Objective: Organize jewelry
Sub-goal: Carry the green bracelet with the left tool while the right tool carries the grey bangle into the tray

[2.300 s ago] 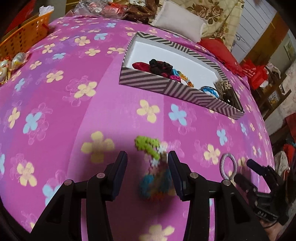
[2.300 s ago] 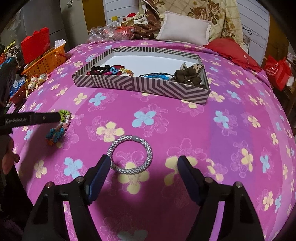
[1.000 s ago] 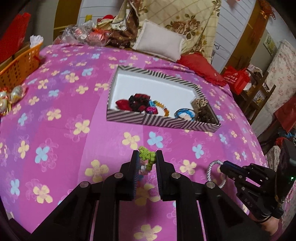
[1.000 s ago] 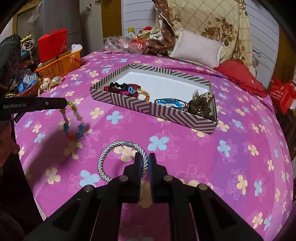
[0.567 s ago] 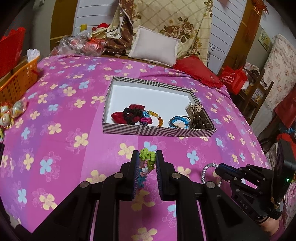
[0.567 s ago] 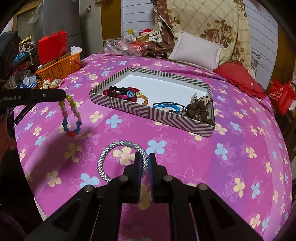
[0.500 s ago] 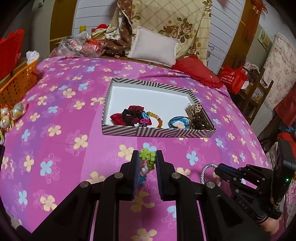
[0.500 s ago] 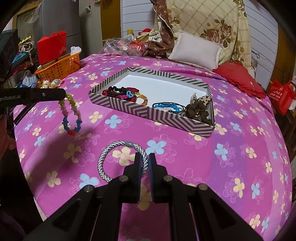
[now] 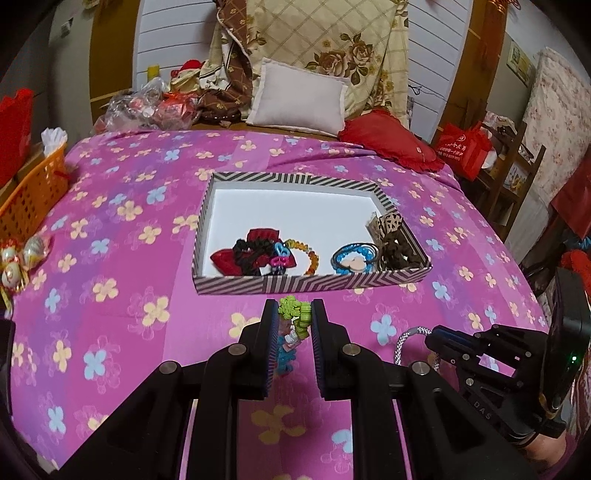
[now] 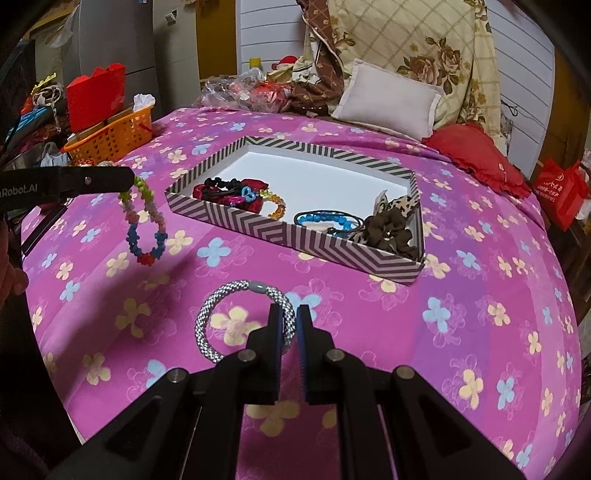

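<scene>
a bed covered in a pink flowered sheet (image 9: 110,206) fills the room, with a white pillow (image 9: 299,99), a red cushion (image 9: 388,142) and a rose-patterned quilt (image 9: 332,40) at its head; white panelled wall (image 10: 266,22) behind, an orange basket (image 10: 114,138) at the left, dim warm light

Dim, warm indoor light from overhead. My claws throw soft shadows on the bedspread (image 10: 461,295). White box floor (image 9: 295,210) is brightest, slightly blown. Heavy fisheye bending, black vignette corners. Slight blur at left edge, left view.
</scene>
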The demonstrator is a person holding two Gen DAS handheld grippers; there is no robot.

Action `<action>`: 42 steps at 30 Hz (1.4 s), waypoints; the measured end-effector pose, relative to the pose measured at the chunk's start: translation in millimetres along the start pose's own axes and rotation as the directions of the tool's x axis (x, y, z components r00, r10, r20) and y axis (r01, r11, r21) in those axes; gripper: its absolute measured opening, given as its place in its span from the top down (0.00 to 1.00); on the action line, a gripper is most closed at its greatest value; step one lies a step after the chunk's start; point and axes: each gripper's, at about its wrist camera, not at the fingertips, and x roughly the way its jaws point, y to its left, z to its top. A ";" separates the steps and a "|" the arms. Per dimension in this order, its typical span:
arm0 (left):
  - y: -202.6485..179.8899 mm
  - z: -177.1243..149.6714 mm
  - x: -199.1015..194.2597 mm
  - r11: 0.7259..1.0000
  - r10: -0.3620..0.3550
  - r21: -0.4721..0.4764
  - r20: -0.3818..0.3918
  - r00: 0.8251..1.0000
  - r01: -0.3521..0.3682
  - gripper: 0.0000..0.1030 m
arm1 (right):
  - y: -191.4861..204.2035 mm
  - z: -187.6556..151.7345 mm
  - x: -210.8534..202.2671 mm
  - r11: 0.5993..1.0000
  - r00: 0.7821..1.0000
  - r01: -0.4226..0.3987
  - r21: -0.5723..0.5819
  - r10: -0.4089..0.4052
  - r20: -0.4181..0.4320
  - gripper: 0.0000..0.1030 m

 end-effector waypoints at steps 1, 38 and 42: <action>-0.5 1.8 0.5 1.000 0.001 0.002 0.000 1.000 -0.001 1.00 | -1.2 1.2 0.8 1.000 1.000 0.001 0.002 -0.001 0.000 0.93; -13.7 81.5 89.9 0.998 0.048 0.033 -0.028 0.998 -0.048 1.00 | -79.2 60.8 48.0 0.992 0.999 0.012 0.128 -0.008 -0.035 0.77; -9.7 80.4 96.9 0.999 0.046 0.018 -0.043 0.998 -0.045 1.00 | -91.2 41.8 48.1 0.988 0.995 0.055 0.144 -0.043 -0.086 0.62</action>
